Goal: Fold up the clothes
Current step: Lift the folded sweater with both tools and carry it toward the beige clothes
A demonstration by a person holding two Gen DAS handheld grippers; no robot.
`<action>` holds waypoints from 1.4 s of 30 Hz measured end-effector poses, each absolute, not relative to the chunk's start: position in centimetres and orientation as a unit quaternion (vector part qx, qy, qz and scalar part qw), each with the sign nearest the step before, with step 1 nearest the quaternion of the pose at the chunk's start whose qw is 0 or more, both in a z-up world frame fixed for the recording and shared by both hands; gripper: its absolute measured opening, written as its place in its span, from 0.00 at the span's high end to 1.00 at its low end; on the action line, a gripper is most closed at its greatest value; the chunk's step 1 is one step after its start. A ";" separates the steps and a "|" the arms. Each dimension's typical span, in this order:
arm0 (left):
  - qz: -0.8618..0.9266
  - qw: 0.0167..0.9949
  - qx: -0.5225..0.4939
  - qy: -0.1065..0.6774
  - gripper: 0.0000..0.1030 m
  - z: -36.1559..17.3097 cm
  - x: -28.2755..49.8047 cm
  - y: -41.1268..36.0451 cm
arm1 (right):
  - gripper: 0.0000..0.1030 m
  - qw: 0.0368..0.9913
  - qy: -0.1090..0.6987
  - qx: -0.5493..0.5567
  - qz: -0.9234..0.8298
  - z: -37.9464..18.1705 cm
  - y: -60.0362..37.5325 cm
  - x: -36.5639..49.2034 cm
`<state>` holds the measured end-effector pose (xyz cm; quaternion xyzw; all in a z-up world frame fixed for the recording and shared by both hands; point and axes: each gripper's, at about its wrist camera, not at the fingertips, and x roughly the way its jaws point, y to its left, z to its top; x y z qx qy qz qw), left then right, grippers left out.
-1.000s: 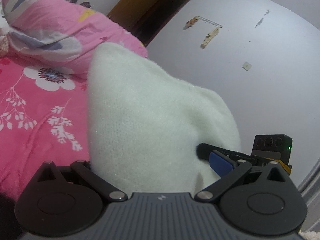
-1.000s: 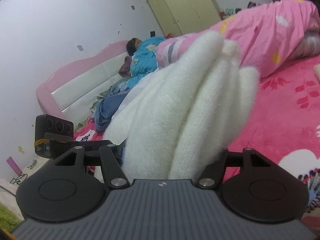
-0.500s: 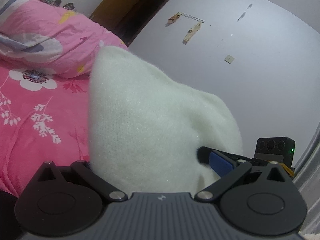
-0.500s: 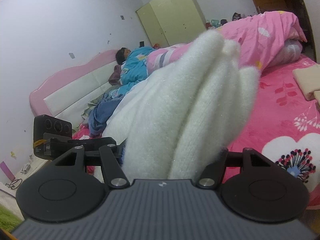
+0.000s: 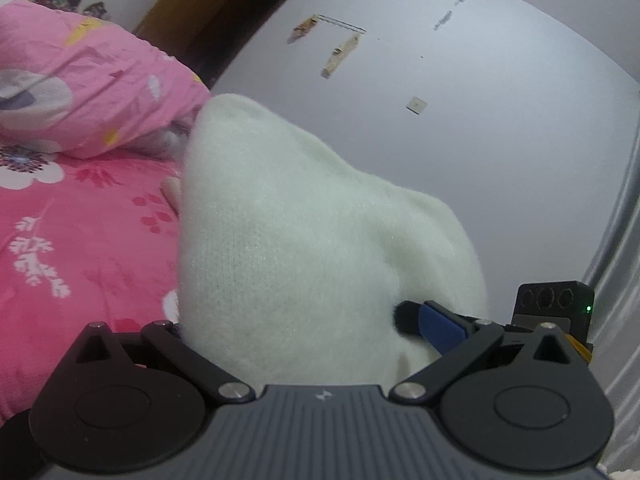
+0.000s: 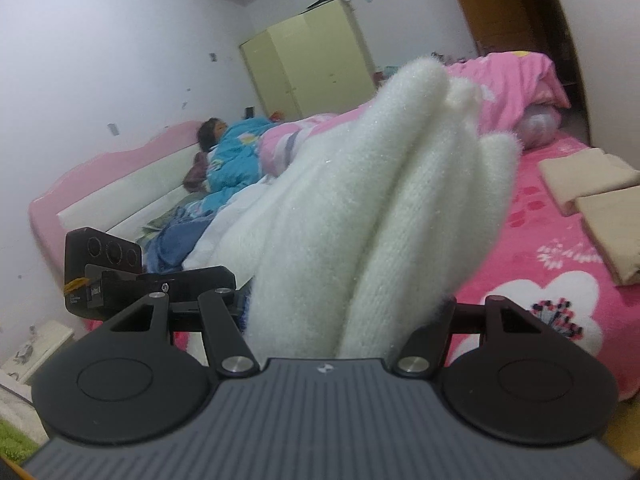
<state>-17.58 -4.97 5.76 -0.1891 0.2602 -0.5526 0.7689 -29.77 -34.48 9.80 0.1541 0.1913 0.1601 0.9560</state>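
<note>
Both grippers pinch a fluffy white knit sweater (image 5: 304, 248), bunched between left gripper (image 5: 320, 336) and right gripper (image 6: 344, 312), above the pink floral bedspread (image 6: 560, 280).

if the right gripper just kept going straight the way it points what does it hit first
Nothing before the white knit garment already bunched between the jaws of the right gripper, which blocks the centre of the view. Past it, probably the pink floral bedspread, near the folded beige clothes; depth is hard to judge.

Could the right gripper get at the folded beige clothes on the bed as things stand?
Probably not: the right gripper is full of bunched white knit garment. The beige clothes lie uncovered beyond it.
</note>
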 end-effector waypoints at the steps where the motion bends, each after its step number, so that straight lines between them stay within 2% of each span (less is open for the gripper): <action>1: -0.557 0.766 -0.188 0.261 0.00 5.7 -17.5 -5.3 | 0.41 0.957 0.191 0.154 0.154 9.8 -34.6 -30.1; 20: -0.550 0.769 -0.160 0.283 0.01 6.0 -14.6 -11.2 | 0.41 0.958 0.195 0.161 0.135 8.7 -39.2 -28.1; 42: -0.554 0.774 -0.109 0.286 0.01 6.5 -17.6 -14.5 | 0.41 0.959 0.160 0.188 0.136 6.2 -42.8 -30.9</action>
